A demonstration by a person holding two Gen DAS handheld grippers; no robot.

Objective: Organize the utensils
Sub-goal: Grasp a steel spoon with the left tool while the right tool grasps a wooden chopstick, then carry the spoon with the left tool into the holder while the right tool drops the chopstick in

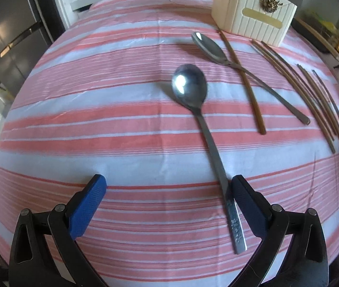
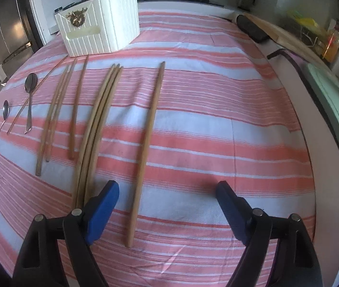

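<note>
My left gripper (image 1: 167, 186) is open over the striped cloth. A steel spoon (image 1: 207, 138) lies with its handle end between the jaws, close against the right pad (image 1: 248, 205). A second spoon (image 1: 219, 55) lies farther back, crossed by a wooden chopstick (image 1: 245, 83). My right gripper (image 2: 167, 193) is open, with a single chopstick (image 2: 146, 138) lying between its jaws. A bundle of three chopsticks (image 2: 97, 129) lies just left of the left pad (image 2: 102, 208). The white ribbed utensil holder (image 1: 253, 12) stands at the back; it also shows in the right wrist view (image 2: 102, 24).
More chopsticks (image 2: 54, 117) and both spoons (image 2: 29, 91) lie left of the bundle. The table's right edge (image 2: 324, 143) borders a counter with bottles and a cutting board (image 2: 288, 35). A fridge (image 1: 7, 38) stands to the left.
</note>
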